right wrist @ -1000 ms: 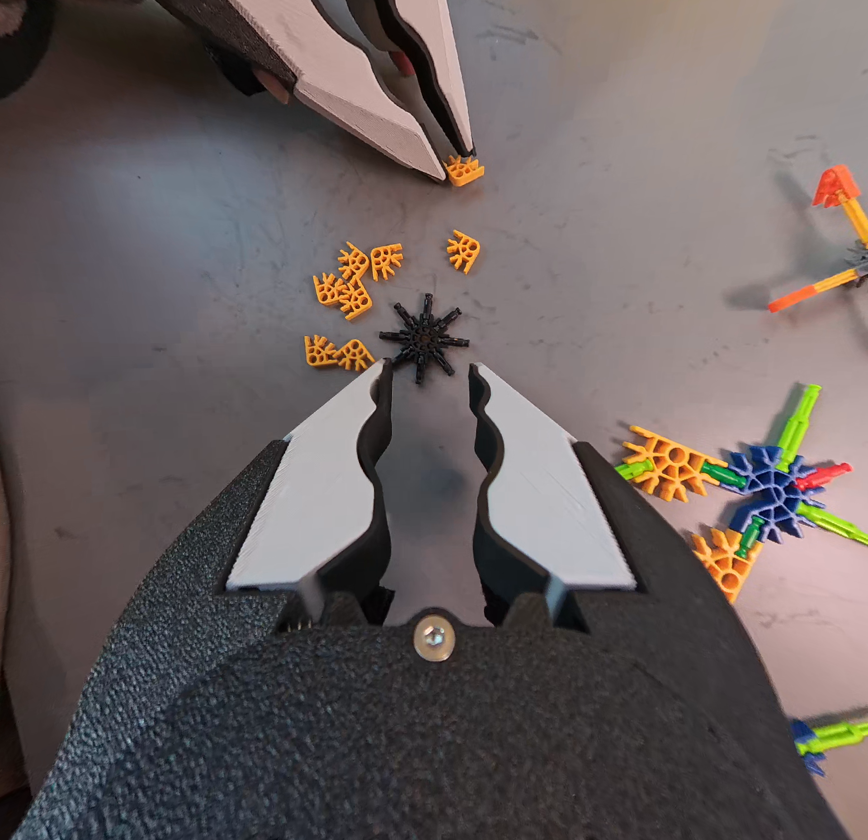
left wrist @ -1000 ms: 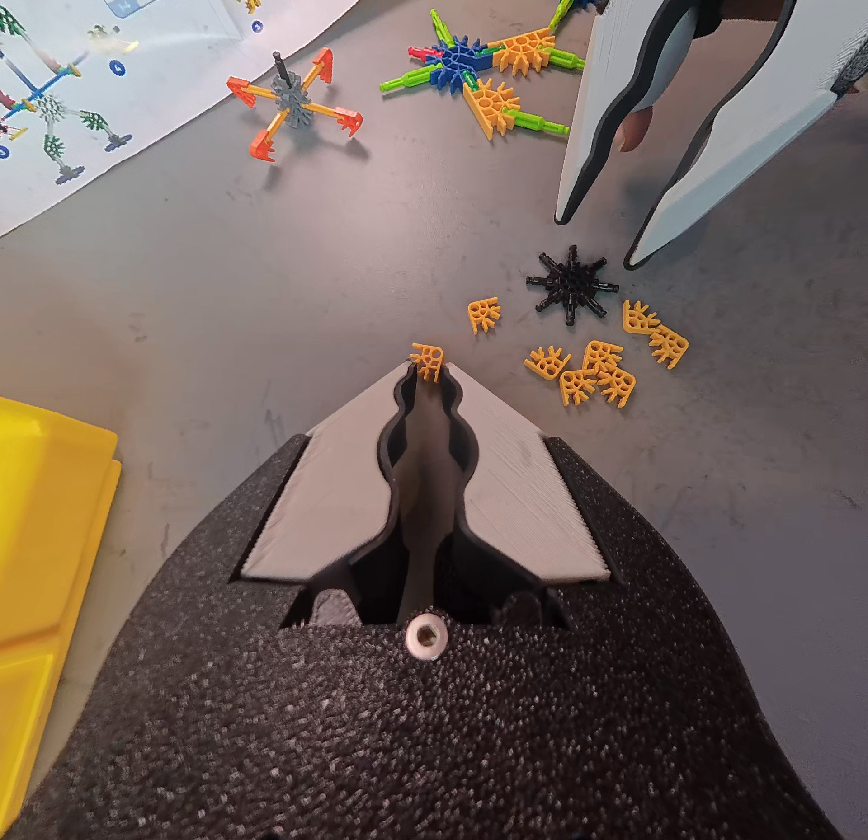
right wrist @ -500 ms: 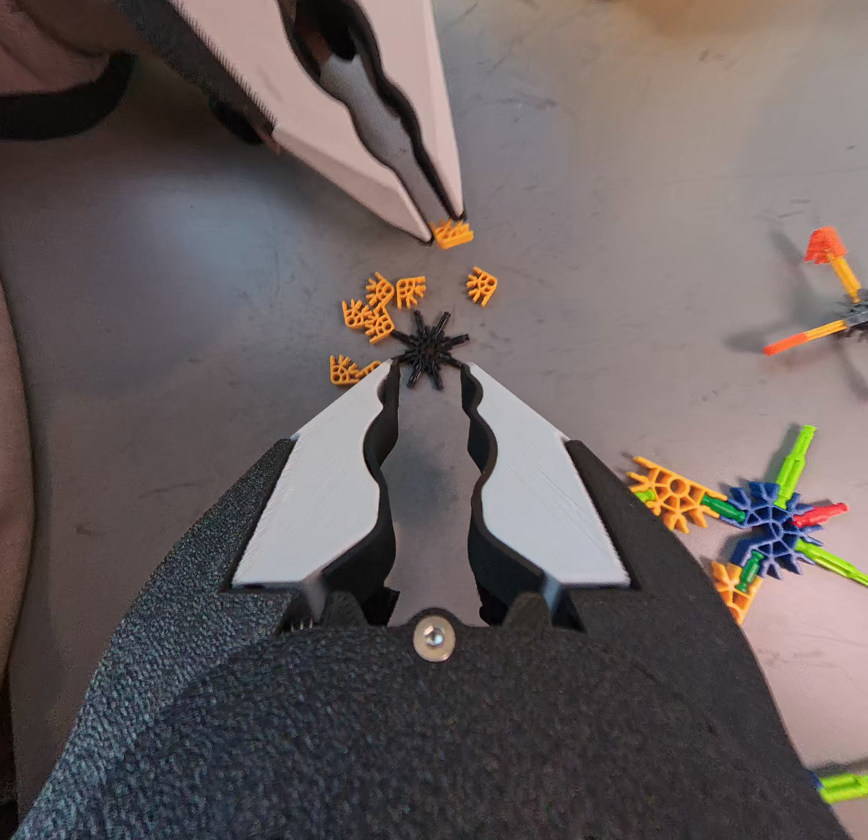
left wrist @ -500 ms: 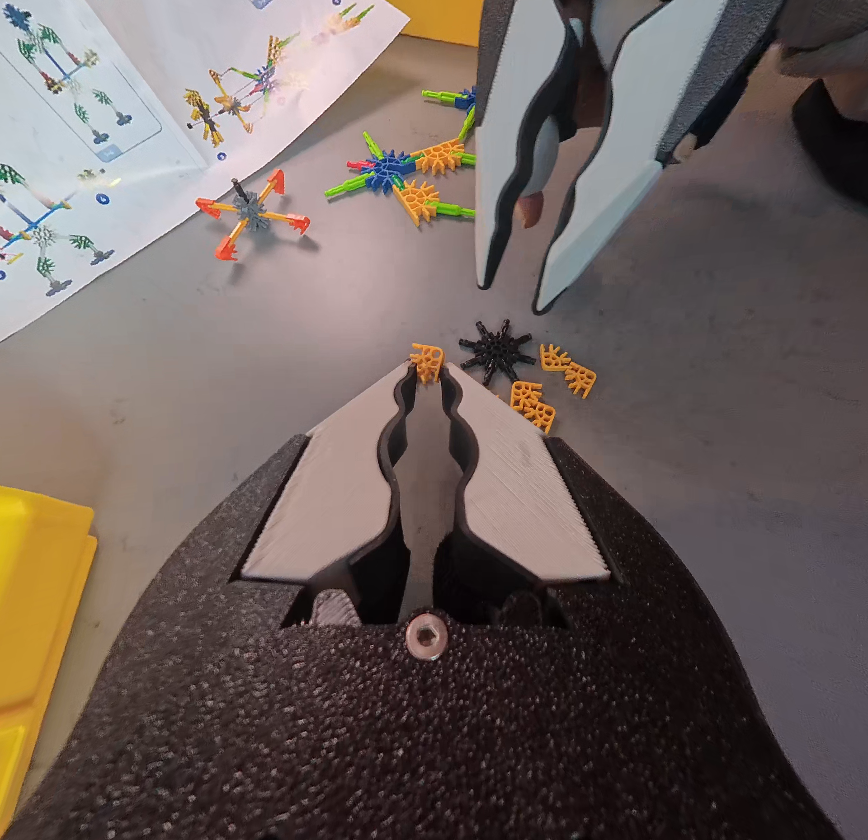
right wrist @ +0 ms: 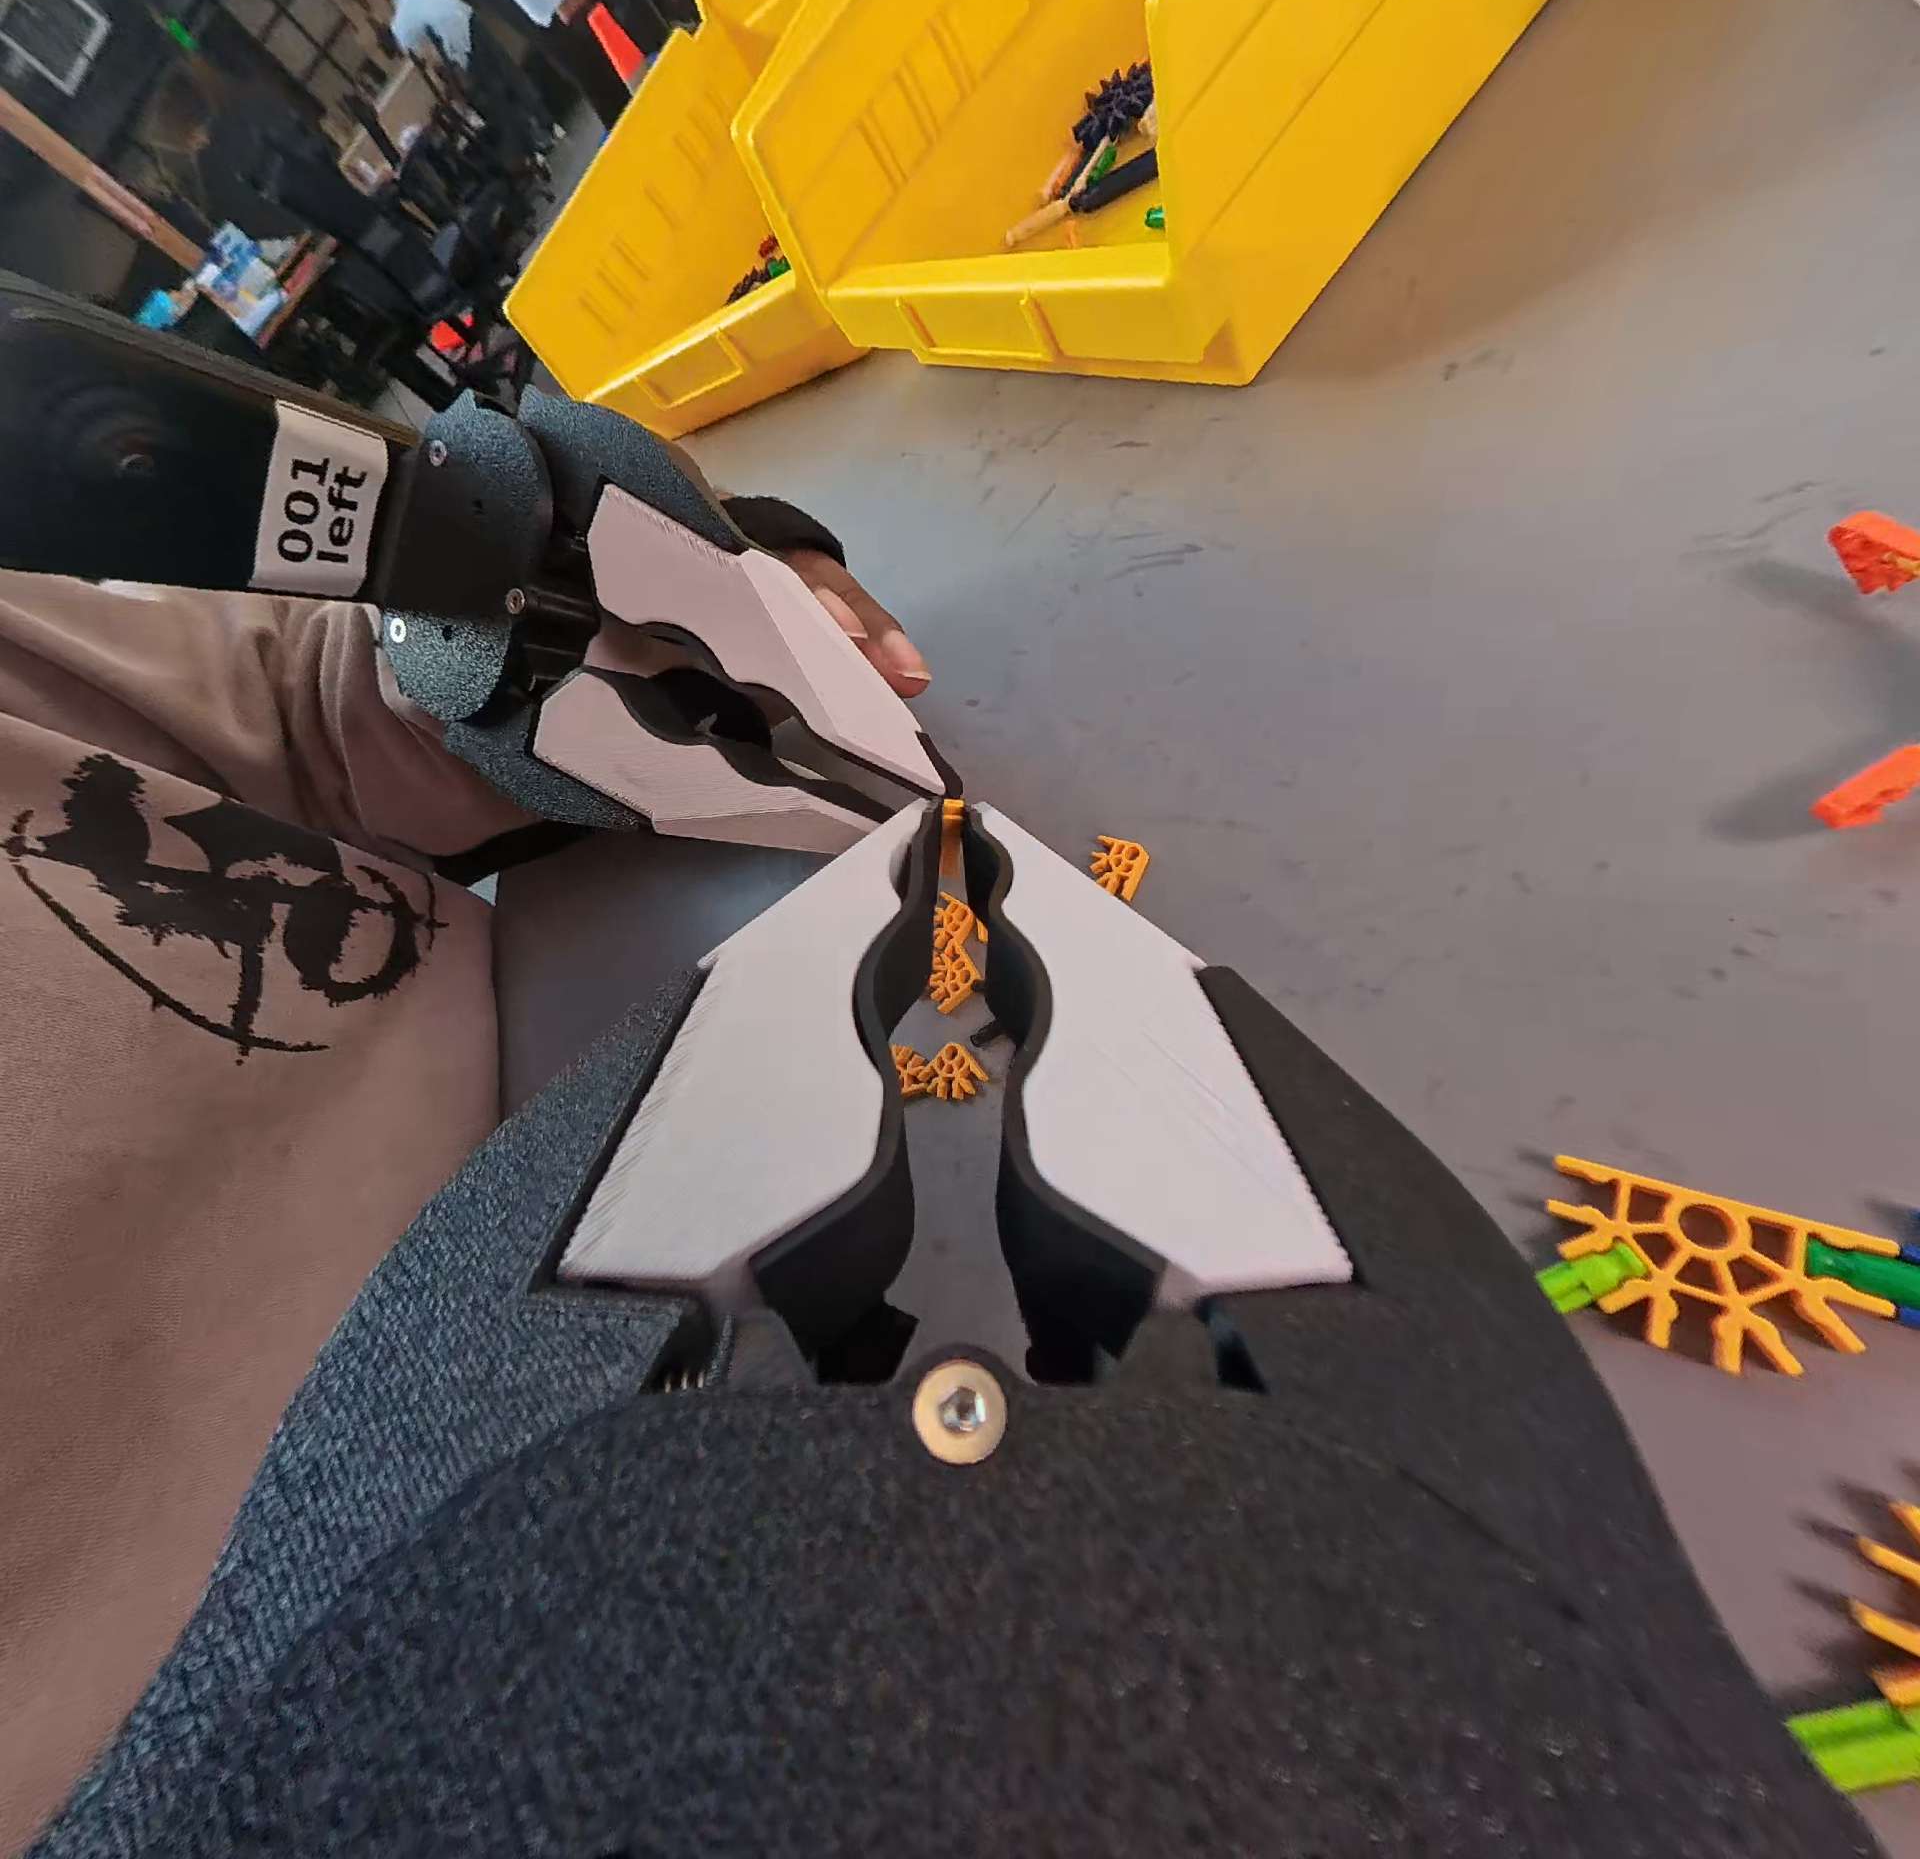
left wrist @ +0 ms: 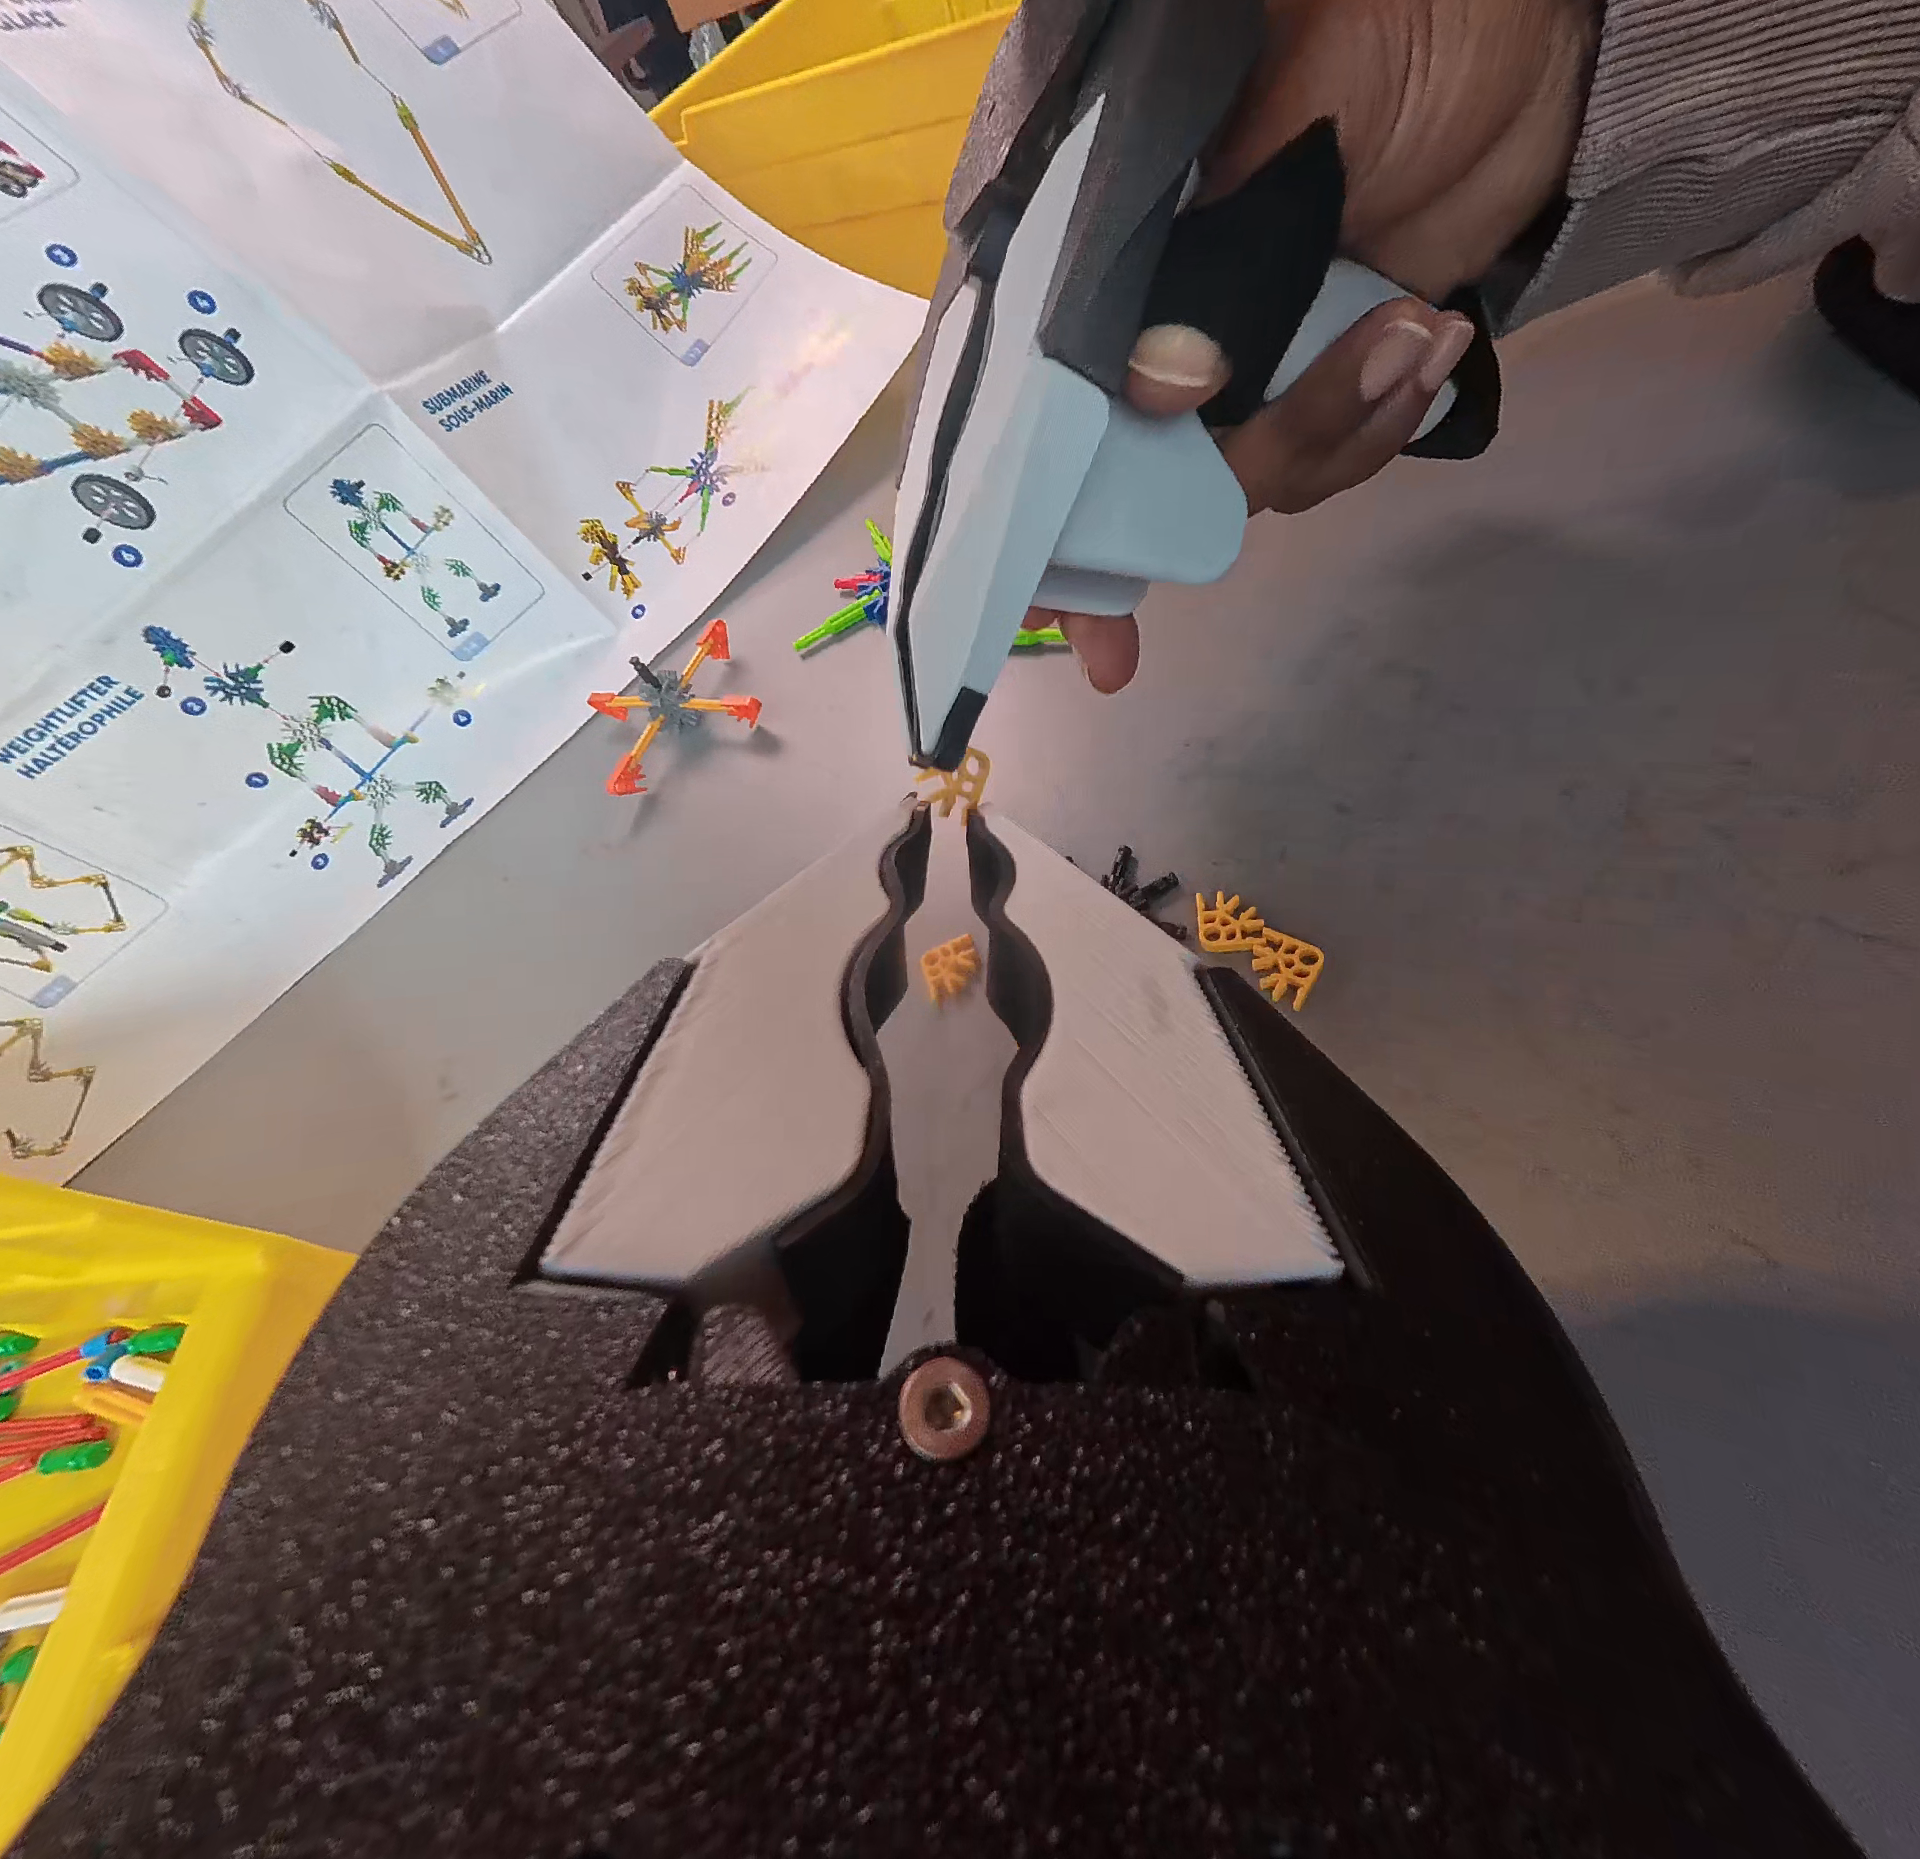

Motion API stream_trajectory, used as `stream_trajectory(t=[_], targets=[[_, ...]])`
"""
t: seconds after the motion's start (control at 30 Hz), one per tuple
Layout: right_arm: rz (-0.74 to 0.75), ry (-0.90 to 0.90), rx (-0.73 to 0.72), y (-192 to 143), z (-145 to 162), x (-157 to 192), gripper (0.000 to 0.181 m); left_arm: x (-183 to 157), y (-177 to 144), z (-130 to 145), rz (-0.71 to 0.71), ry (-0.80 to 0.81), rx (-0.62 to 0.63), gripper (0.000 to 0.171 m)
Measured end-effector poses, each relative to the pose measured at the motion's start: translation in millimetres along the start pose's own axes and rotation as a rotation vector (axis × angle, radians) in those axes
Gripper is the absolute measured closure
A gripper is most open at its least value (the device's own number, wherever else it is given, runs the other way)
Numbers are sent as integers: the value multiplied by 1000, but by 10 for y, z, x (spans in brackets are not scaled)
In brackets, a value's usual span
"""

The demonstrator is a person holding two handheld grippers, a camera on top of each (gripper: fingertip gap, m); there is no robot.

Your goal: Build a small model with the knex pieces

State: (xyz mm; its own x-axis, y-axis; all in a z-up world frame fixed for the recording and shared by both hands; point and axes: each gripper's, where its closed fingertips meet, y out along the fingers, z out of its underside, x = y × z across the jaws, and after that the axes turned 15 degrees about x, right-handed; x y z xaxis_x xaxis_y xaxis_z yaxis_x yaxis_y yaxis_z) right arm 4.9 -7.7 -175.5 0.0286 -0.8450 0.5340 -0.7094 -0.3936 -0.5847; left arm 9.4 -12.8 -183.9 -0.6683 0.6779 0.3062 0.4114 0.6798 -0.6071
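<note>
My left gripper [left wrist: 943, 814] is shut on a small orange connector [left wrist: 958, 779] at its tips, held above the grey table [left wrist: 1558, 874]. My right gripper [right wrist: 945, 820] is shut too and meets it tip to tip, pinching the same orange connector [right wrist: 951, 841], seen edge-on. In the left wrist view the right gripper [left wrist: 938, 747] comes down from above in a person's hand. In the right wrist view the left gripper [right wrist: 938, 786] comes in from the left. A black star connector [left wrist: 1143, 890] lies on the table below, mostly hidden by my left fingers.
Loose orange connectors [left wrist: 1257, 947] [right wrist: 1122, 864] lie under the grippers. An instruction sheet [left wrist: 312, 407] lies to the left, next to a grey-and-orange star assembly [left wrist: 670, 708]. Yellow bins [right wrist: 1039, 282] stand behind, another [left wrist: 104, 1290] at lower left. An orange-and-green assembly [right wrist: 1714, 1269] lies at the right. The tips of both grippers are at nearly the same place. Both grippers' tips are roughly 15 cm from the grey-and-orange star assembly [left wrist: 670, 708].
Both grippers rose and tilted toward each other. The right gripper left the black star on the table, closed, and now meets the left gripper's tips at the orange connector.
</note>
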Motion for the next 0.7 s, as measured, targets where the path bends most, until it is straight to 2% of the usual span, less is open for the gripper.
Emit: stream_trajectory(t=[0.07, 0.17, 0.37, 0.47, 0.7], targets=[[6, -3, 2, -53, 15, -50, 180, -66, 93, 135, 94, -68, 80, 154], [59, -36, 92, -82, 183, -186, 179, -235, 209, 322, 258, -162, 197, 139], [100, -70, 209, -28, 395, -302, 179, -341, 311, 346, 302, -119, 276, 144], [87, -81, 231, -14, 433, -295, 179, -376, 317, 331, 326, -83, 275, 152], [11, -100, 298, 26, 572, -189, 179, -555, 207, 349, 461, 37, 261, 153]])
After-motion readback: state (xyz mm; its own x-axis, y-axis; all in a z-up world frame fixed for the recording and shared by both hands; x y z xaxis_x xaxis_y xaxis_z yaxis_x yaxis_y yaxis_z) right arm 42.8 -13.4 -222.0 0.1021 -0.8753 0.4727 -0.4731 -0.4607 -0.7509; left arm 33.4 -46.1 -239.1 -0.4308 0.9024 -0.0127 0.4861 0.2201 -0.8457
